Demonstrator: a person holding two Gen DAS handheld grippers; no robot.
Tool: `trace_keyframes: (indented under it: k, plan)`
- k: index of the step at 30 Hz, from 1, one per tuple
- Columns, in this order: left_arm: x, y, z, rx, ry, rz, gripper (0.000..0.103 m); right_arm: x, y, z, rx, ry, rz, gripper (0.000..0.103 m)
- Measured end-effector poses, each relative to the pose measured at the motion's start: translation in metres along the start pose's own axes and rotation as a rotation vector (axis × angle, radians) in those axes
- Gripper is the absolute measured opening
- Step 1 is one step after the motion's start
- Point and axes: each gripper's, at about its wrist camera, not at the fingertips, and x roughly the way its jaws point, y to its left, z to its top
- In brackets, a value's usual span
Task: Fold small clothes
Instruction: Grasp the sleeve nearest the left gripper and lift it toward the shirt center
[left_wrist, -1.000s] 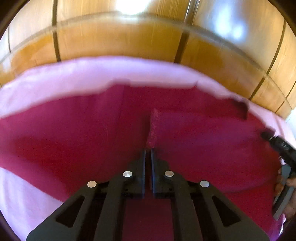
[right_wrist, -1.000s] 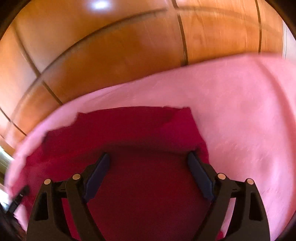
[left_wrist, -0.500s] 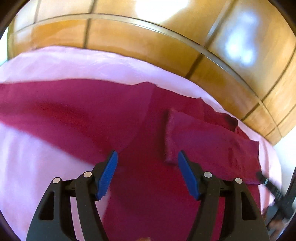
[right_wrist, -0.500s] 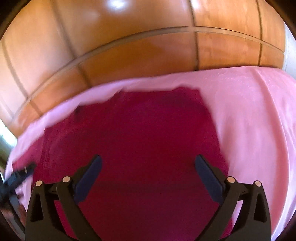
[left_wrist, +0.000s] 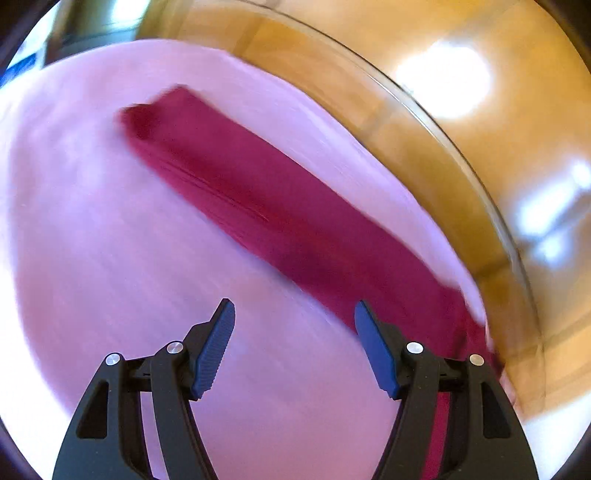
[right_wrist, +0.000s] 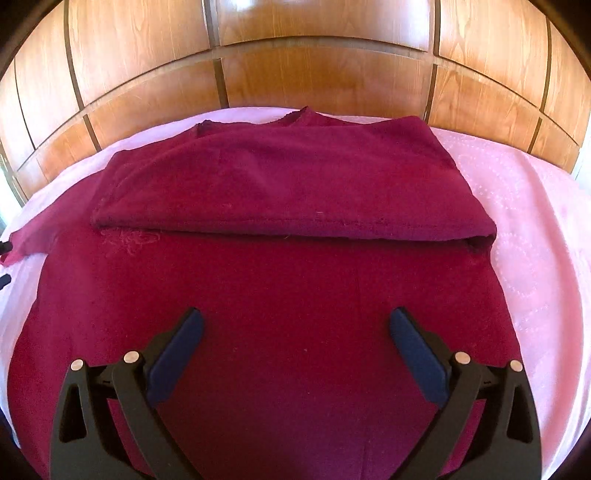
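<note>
A dark red garment (right_wrist: 280, 280) lies flat on a pink sheet (right_wrist: 524, 221). Its far part is folded toward me, with the folded edge (right_wrist: 288, 230) running across the middle. One sleeve (right_wrist: 40, 236) sticks out at the left. My right gripper (right_wrist: 295, 332) is open and empty just above the near part of the garment. In the left wrist view the garment (left_wrist: 280, 218) shows as a blurred long red strip running diagonally. My left gripper (left_wrist: 293, 328) is open and empty over the pink sheet (left_wrist: 110, 258), beside the strip.
A wooden panelled headboard (right_wrist: 314, 62) rises behind the pink sheet. In the left wrist view the glossy wooden surface (left_wrist: 461, 122) curves along the sheet's far right edge. A small black tip (right_wrist: 3, 280) shows at the far left edge of the right wrist view.
My left gripper let go of the red fabric, opened and swung away left over the pink sheet. My right gripper stayed open and drew back, so the whole folded garment now shows.
</note>
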Motion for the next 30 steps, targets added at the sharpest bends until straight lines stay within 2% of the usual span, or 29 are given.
trace_keyframes:
  k: [6, 10, 11, 12, 14, 15, 19, 22, 25, 30]
  plan:
    - [0.009, 0.050, 0.057, -0.161, -0.040, 0.081, 0.061, 0.002, 0.003, 0.002, -0.006, 0.000, -0.012, 0.101]
    - [0.020, 0.065, 0.080, -0.215, -0.046, 0.109, 0.055, 0.005, 0.005, 0.003, -0.011, 0.004, -0.020, 0.101]
    - [0.022, 0.071, 0.085, -0.219, -0.042, 0.113, 0.045, 0.006, 0.005, 0.003, -0.011, 0.004, -0.021, 0.101]
    - [0.025, 0.074, 0.089, -0.226, -0.038, 0.124, 0.028, 0.006, 0.005, 0.003, -0.012, 0.005, -0.022, 0.101]
    - [0.030, 0.078, 0.094, -0.215, -0.031, 0.135, 0.012, 0.007, 0.005, 0.004, -0.011, 0.005, -0.019, 0.101]
    - [0.031, 0.075, 0.095, -0.200, -0.027, 0.134, 0.009, 0.008, 0.005, 0.004, -0.009, 0.006, -0.019, 0.101]
    - [0.022, 0.037, 0.091, -0.096, -0.073, 0.101, 0.008, 0.008, 0.004, 0.003, -0.005, 0.004, -0.015, 0.101]
    - [0.007, -0.007, 0.075, 0.019, -0.097, 0.008, 0.008, 0.008, 0.004, 0.003, -0.005, 0.004, -0.014, 0.101]
    - [-0.005, -0.061, 0.044, 0.158, -0.083, -0.101, 0.008, 0.007, 0.003, 0.003, -0.004, 0.003, -0.013, 0.101]
    - [-0.012, -0.149, -0.026, 0.378, -0.030, -0.266, 0.008, 0.007, 0.003, 0.004, 0.000, 0.003, -0.009, 0.101]
